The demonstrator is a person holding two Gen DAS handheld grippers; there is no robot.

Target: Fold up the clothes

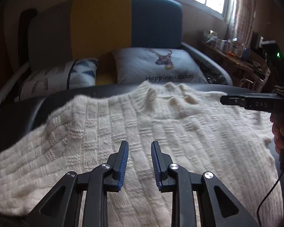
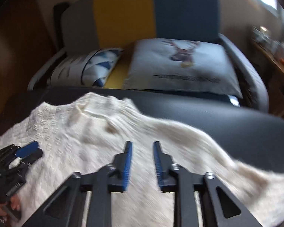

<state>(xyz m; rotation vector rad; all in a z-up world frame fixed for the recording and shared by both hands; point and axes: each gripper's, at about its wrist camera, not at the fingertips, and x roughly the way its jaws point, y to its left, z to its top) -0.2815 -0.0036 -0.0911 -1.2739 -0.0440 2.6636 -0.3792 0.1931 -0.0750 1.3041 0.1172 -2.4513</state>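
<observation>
The white sweater (image 1: 142, 132) lies flat under both grippers, left gripper (image 1: 139, 145) and right gripper (image 2: 142, 145) both unclenched, holding nothing

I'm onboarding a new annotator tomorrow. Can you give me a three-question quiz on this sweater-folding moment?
1. True or false: the left gripper is clamped on the white knit sweater.
2. The cushion with the deer print lies: A) on the sweater, B) on the seat beyond the dark surface, C) on the floor.
3. Fill in: the right gripper hangs over the sweater with its jaws ____.

Key: 1 false, its jaws are open and hold nothing; 2 B; 3 open.
</observation>
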